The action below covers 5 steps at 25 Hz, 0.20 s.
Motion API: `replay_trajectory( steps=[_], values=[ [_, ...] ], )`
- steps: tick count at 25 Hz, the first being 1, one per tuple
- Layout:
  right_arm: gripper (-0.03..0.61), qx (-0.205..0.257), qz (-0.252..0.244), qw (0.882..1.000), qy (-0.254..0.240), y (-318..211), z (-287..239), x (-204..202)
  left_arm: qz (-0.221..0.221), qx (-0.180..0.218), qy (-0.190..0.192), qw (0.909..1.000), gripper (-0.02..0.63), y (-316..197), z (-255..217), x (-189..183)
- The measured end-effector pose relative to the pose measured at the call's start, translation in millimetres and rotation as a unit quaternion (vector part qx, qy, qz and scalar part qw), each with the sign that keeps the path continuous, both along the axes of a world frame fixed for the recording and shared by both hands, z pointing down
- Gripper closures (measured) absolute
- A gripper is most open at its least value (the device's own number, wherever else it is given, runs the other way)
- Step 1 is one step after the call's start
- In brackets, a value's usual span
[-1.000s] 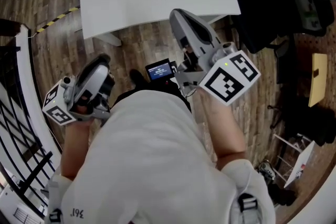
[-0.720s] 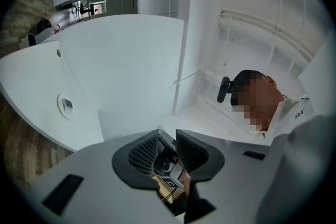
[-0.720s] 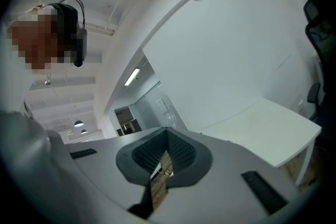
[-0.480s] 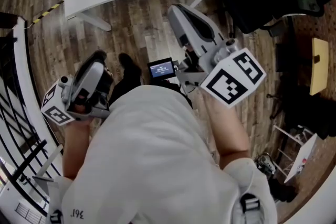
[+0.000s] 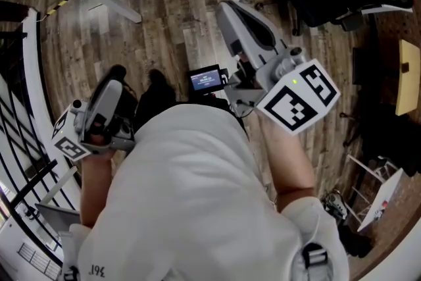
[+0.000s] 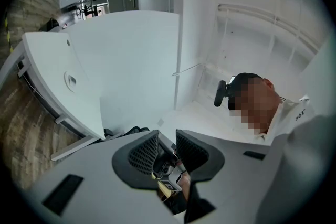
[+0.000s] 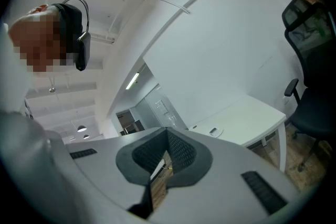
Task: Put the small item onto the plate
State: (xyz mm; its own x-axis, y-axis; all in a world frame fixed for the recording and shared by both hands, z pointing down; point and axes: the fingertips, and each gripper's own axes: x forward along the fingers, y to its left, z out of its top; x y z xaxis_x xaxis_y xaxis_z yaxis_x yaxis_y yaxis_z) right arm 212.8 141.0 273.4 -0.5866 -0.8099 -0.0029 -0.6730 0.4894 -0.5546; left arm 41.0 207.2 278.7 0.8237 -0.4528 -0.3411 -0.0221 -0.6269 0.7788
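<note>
Left tongs [image 6: 167,140] are standing apart, right tongs [image 7: 167,136] together, both empty, far from the white surface [image 6: 131,60]. The small item [image 6: 72,80] is lying on the plate [image 6: 66,77] near the surface's edge; seemingly light, flat, best pinched edgewise.

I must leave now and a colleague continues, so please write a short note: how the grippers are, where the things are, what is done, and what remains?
Left gripper: open, empty.
Right gripper: shut, empty.
Both are held away from the table, over the floor.
Plate: on the table, with a small dark item on it, as far as this distant view shows.
Done: the item seems to lie on the plate.
Left: probably nothing; confirm from closer.
</note>
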Motion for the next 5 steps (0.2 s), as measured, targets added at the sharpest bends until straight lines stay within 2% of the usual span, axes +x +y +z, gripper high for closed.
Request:
replay_trajectory(
  steps=[5],
  values=[
    [0.578,0.009,-0.001,1.0,0.004,11.8,-10.2,-4.5,0.012,0.005,-0.001,0.9999,0.506,13.4,-9.6,1.1]
  ],
)
